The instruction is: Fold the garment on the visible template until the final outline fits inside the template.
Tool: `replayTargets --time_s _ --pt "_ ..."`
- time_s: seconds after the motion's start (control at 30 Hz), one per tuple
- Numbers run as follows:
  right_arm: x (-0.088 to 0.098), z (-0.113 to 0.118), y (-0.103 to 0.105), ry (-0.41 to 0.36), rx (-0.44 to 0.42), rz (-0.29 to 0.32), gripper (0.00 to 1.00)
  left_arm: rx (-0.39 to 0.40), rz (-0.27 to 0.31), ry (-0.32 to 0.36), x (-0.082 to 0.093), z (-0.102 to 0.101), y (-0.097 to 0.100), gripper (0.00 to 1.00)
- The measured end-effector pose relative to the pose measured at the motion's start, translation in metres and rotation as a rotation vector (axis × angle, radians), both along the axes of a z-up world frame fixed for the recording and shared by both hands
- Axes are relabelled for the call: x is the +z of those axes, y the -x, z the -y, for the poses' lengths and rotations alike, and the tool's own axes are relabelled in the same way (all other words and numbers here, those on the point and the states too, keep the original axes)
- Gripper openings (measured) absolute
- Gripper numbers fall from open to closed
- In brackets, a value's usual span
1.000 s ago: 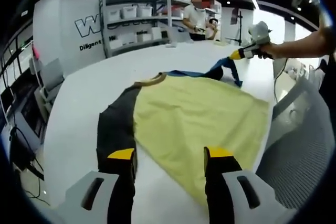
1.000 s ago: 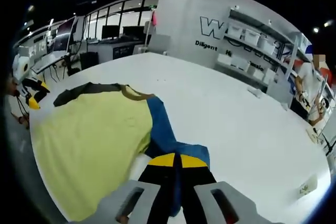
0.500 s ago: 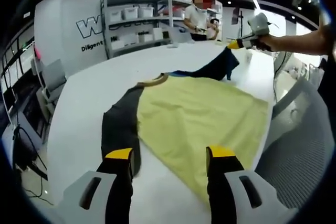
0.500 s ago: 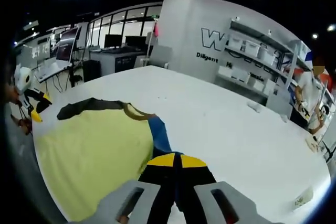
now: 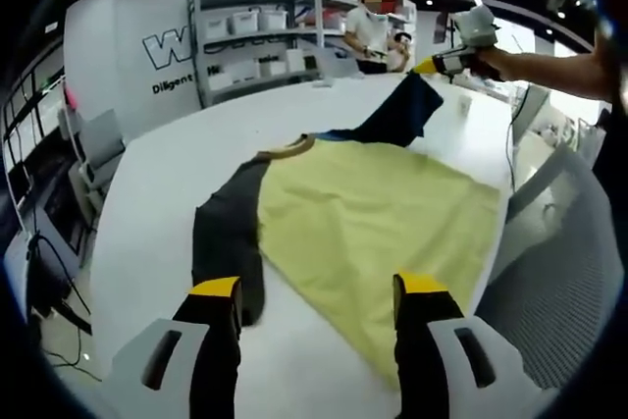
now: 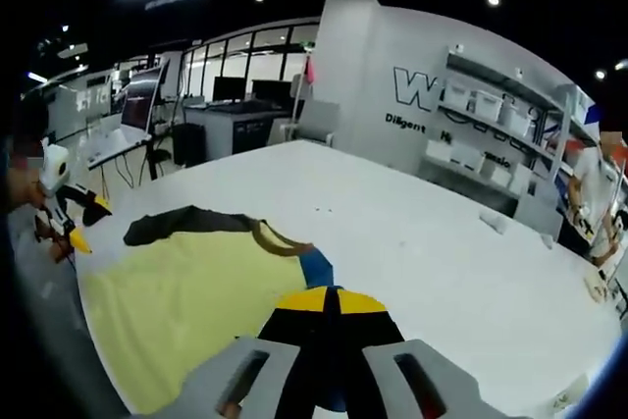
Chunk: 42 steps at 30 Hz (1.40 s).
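Two yellow-tipped jaws of the left gripper [image 5: 317,291] stand apart at bottom centre, empty, above the yellow garment [image 5: 378,218] spread mid-frame on the white table [image 5: 157,203]. Upper right, the right gripper [image 5: 444,62] lifts its dark sleeve [image 5: 404,113], clenched, presumably to fold it inward.

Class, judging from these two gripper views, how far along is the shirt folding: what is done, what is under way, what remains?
Done: little; the yellow shirt lies spread flat on the white table, its black sleeve unfolded. Under way: the right gripper is shut on the blue sleeve, holding it raised above the table. The left gripper hovers open near the black sleeve. Left: every fold; no template outline is discernible.
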State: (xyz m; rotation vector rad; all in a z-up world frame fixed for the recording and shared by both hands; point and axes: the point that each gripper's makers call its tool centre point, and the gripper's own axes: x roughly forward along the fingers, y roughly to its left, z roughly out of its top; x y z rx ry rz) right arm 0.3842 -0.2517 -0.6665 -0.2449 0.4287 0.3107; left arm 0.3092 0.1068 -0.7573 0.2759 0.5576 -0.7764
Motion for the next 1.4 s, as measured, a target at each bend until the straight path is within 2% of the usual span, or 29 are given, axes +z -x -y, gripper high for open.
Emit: replayTargets --time_s 0.1,0.53,0.9,1.4 --pt "0.003 -0.008 -0.007 0.001 0.023 0.006 0.0 0.013 0.002 0.016 0.002 0.0 0.0 0.64" --pt "0.011 -0.041 -0.032 -0.018 0.1 0.02 0.0 0.005 0.01 0.009 0.005 0.002 0.002 0.64" --pt "0.01 -0.06 -0.046 -0.044 0.124 0.024 0.0 0.004 0.01 0.007 0.004 0.002 0.004 0.65" --pt "0.023 -0.092 -0.067 -0.07 0.175 0.051 0.0 -0.013 0.002 0.008 0.001 0.007 0.005 0.64"
